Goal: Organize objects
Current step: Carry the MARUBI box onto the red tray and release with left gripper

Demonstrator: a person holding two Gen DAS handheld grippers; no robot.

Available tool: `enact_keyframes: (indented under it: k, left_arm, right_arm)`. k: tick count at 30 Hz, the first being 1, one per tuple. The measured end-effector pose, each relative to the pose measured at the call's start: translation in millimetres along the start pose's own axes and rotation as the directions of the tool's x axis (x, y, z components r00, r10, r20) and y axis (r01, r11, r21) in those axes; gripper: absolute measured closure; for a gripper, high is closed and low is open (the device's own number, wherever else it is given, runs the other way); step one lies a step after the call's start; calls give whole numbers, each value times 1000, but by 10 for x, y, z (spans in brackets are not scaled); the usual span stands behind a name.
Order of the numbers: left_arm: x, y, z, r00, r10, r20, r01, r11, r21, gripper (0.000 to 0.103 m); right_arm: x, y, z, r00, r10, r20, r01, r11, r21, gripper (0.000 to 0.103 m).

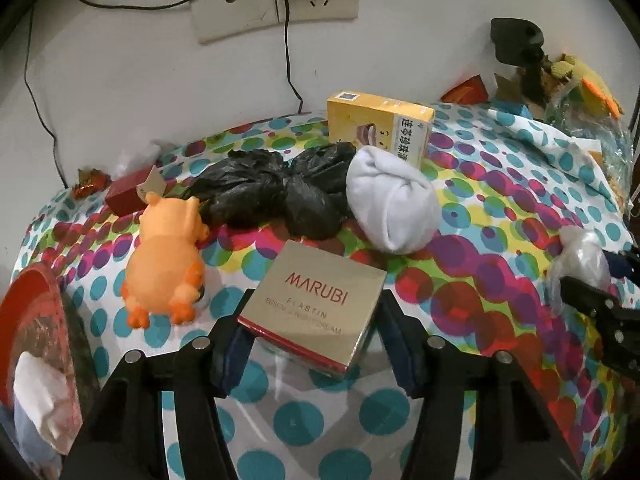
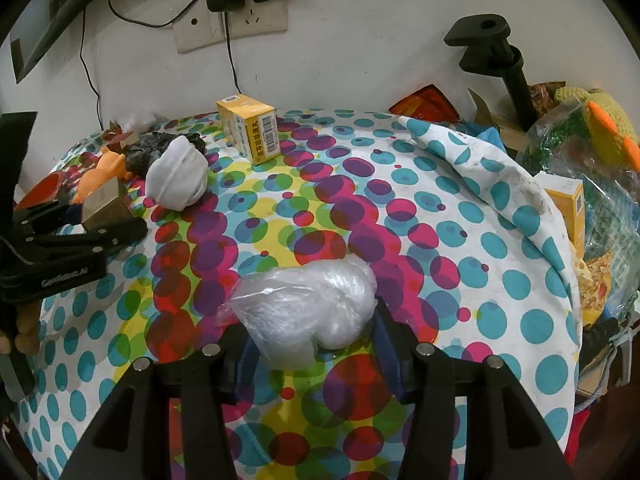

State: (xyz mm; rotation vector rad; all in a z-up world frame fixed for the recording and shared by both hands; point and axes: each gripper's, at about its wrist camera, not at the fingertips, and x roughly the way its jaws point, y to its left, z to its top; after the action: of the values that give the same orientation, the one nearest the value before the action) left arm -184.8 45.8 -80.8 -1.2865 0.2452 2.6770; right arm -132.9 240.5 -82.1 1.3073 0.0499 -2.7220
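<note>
My left gripper (image 1: 314, 320) is shut on a gold MARUBI cream box (image 1: 316, 304), one finger on each side of it, just above the dotted cloth. Beyond it lie an orange rubber pig (image 1: 164, 268), a crumpled black bag (image 1: 272, 196), a rolled white sock (image 1: 392, 204) and a yellow medicine box (image 1: 380, 124). My right gripper (image 2: 316, 336) is shut on a clear plastic bag bundle (image 2: 308, 312) that rests on the cloth. The left gripper with the gold box (image 2: 106, 204) shows at the left of the right wrist view.
The table wears a dotted cloth (image 2: 400, 208). A red box (image 1: 128, 196) sits at the back left. A black clamp stand (image 2: 496, 52), a knitted toy (image 2: 600, 120) and packets crowd the right side. Wall sockets (image 1: 276, 0) with cables hang behind. A red plate (image 1: 36, 320) is at left.
</note>
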Motion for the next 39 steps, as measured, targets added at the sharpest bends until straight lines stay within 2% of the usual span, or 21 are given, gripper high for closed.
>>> enact_keyframes:
  k: [10, 19, 30, 39]
  left_arm:
    - [-250, -21, -171, 1000, -3, -2, 3, 1000, -4, 48]
    - [-670, 101, -317, 999, 47, 28, -46, 998, -32, 48]
    - [-1115, 703, -490, 992, 120, 39, -114, 984, -134, 48]
    - [-1190, 1339, -756, 979, 203, -13, -199, 943, -266, 48]
  right_arm:
    - [4, -8, 3, 1000, -2, -1, 2, 1000, -1, 50]
    - [25, -6, 12, 1000, -11, -2, 11, 1000, -9, 50]
    - [32, 12, 12, 1000, -22, -5, 22, 1000, -19, 50]
    - [32, 13, 12, 1000, -23, -5, 23, 1000, -19, 50]
